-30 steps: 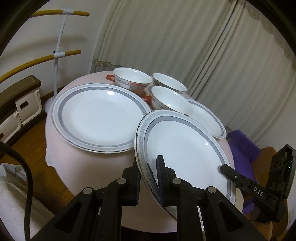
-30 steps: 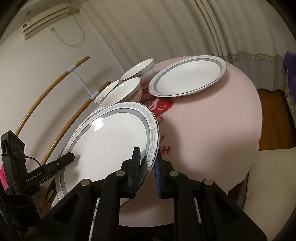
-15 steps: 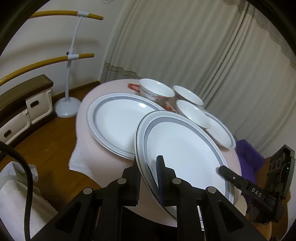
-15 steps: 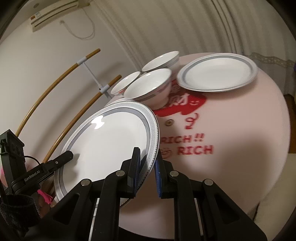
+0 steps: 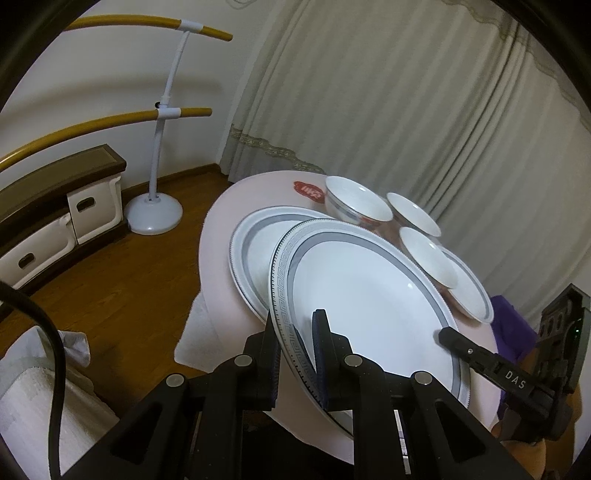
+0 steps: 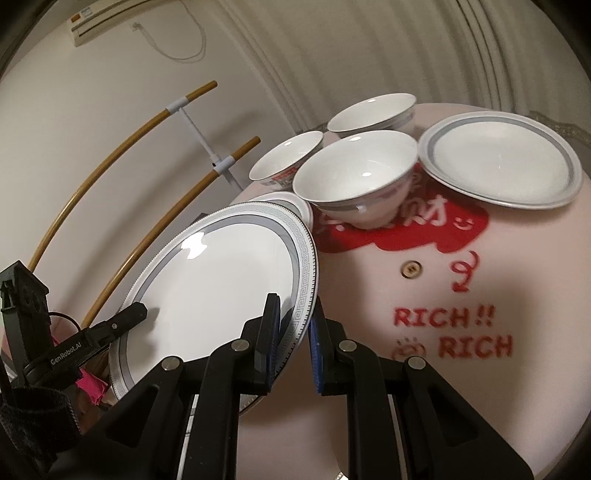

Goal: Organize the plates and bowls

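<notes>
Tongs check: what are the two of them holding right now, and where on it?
Both tongs grip one large plate by its patterned rim, on opposite sides: the left tongs on one edge, the right tongs on the other.

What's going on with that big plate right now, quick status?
Left gripper and right gripper both shut on the held plate's rim, opposite sides. Plate partly over the second large plate on the table. Three bowls, nearest one, close ahead.

A room in a home.
Beyond the fingers: pleated curtains (image 5: 388, 110), wood floor (image 5: 122, 266), low storage bench (image 5: 55, 206), wall air conditioner (image 6: 99, 18), round cloth-covered table (image 6: 443, 295).
</notes>
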`<state>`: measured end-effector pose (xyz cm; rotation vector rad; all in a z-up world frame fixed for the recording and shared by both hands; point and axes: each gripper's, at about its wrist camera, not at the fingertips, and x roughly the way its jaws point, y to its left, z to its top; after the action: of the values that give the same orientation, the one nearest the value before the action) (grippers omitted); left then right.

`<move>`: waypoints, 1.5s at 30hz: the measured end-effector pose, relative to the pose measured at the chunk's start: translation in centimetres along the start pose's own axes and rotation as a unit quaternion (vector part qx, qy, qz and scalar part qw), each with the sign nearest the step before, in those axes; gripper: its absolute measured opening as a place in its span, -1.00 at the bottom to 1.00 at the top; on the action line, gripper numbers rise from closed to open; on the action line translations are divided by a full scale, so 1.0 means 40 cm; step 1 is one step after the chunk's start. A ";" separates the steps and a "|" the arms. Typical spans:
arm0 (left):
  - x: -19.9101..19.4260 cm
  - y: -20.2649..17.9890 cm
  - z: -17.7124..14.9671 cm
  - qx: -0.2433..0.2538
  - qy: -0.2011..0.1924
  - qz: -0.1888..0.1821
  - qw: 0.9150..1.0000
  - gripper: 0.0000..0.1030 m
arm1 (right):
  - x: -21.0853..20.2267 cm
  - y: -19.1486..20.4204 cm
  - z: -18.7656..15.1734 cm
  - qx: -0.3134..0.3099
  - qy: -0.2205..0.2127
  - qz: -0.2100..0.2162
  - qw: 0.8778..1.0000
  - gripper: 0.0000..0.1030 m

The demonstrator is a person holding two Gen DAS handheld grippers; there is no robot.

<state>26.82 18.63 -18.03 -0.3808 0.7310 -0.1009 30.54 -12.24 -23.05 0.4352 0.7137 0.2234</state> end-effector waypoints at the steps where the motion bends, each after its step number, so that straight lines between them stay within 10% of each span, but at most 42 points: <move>1: 0.005 0.004 0.006 -0.001 0.000 0.000 1.000 -0.78 | 0.007 0.000 0.007 0.000 0.001 0.000 1.000 -0.72; 45: 0.225 0.051 0.125 -0.018 0.032 0.000 0.999 -0.74 | 0.089 0.062 0.051 -0.014 0.034 -0.094 0.995 -0.65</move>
<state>36.75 20.04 -21.07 -0.4129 0.7974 -0.1009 34.42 -9.44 -22.60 0.3323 0.8132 0.0707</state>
